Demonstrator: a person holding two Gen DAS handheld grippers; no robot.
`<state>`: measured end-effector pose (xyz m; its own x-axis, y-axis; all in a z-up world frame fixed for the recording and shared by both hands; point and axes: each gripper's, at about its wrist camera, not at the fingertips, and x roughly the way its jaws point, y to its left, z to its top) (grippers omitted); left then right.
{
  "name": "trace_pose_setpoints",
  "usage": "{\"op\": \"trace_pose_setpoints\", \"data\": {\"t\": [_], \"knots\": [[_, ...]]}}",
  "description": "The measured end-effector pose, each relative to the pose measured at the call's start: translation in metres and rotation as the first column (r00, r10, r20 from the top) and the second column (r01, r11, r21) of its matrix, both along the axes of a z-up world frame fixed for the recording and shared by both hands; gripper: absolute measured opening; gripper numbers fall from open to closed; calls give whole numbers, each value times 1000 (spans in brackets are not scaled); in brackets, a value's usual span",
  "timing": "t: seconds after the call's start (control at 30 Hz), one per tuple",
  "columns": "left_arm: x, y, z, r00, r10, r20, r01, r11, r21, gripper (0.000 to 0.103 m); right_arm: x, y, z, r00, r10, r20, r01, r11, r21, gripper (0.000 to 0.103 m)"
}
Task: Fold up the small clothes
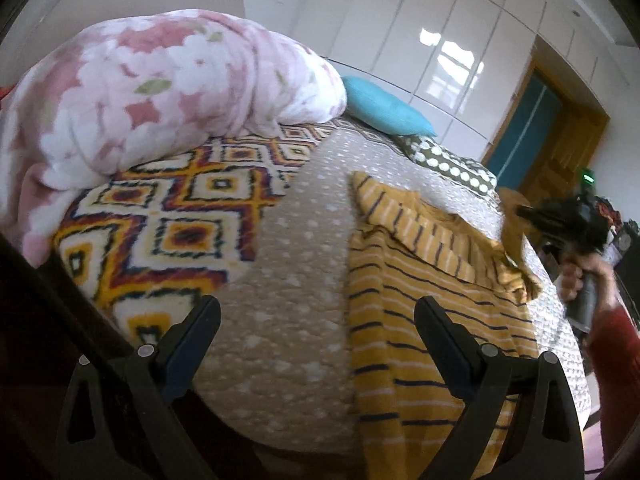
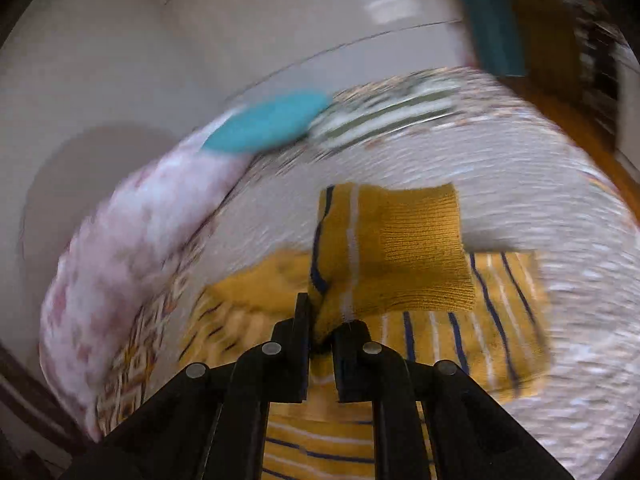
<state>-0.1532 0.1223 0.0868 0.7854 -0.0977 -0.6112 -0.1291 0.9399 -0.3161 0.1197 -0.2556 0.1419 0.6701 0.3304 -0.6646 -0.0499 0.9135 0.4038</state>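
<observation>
A small mustard-yellow sweater with navy and white stripes (image 1: 420, 312) lies on the bed, one sleeve folded across its body. My left gripper (image 1: 316, 312) is open and empty, held above the bed at the sweater's left edge. My right gripper (image 2: 322, 320) is shut on the sweater's ribbed sleeve cuff (image 2: 416, 248) and holds it lifted above the sweater body (image 2: 496, 320). The right gripper also shows in the left wrist view (image 1: 560, 220) at the sweater's far right, in a hand. The right wrist view is blurred by motion.
The bed has a beige dotted cover (image 1: 288, 280) and a diamond-patterned blanket (image 1: 168, 220). A pink floral duvet (image 1: 152, 92) is bundled at the back left. A turquoise pillow (image 1: 384, 108) and a dotted olive pillow (image 1: 452, 164) lie at the far edge. White wardrobes and a wooden door stand behind.
</observation>
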Motion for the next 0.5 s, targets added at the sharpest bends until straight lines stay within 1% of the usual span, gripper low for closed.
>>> {"op": "trace_pose_setpoints", "data": {"t": [0.13, 0.2, 0.3, 0.37, 0.43, 0.5], "knots": [[-4, 19, -8, 999, 33, -5, -33, 999, -8, 97, 29, 89, -38, 990, 121, -71, -125, 990, -59, 10], [-5, 28, -13, 999, 46, -11, -46, 999, -15, 97, 44, 121, -59, 982, 158, -106, -167, 982, -86, 10], [-6, 37, -18, 998, 57, -18, -57, 998, -18, 97, 45, 152, -77, 972, 192, -135, -207, 972, -110, 10], [-6, 40, -22, 998, 61, -23, -62, 998, -25, 97, 48, 170, -85, 968, 208, -143, -228, 963, -143, 10], [-4, 40, -25, 998, 61, -32, -62, 998, -33, 97, 45, 182, -84, 964, 225, -142, -247, 956, -159, 10], [-3, 39, -27, 998, 55, -38, -56, 998, -34, 97, 43, 200, -82, 958, 257, -126, -280, 935, -218, 12]]}}
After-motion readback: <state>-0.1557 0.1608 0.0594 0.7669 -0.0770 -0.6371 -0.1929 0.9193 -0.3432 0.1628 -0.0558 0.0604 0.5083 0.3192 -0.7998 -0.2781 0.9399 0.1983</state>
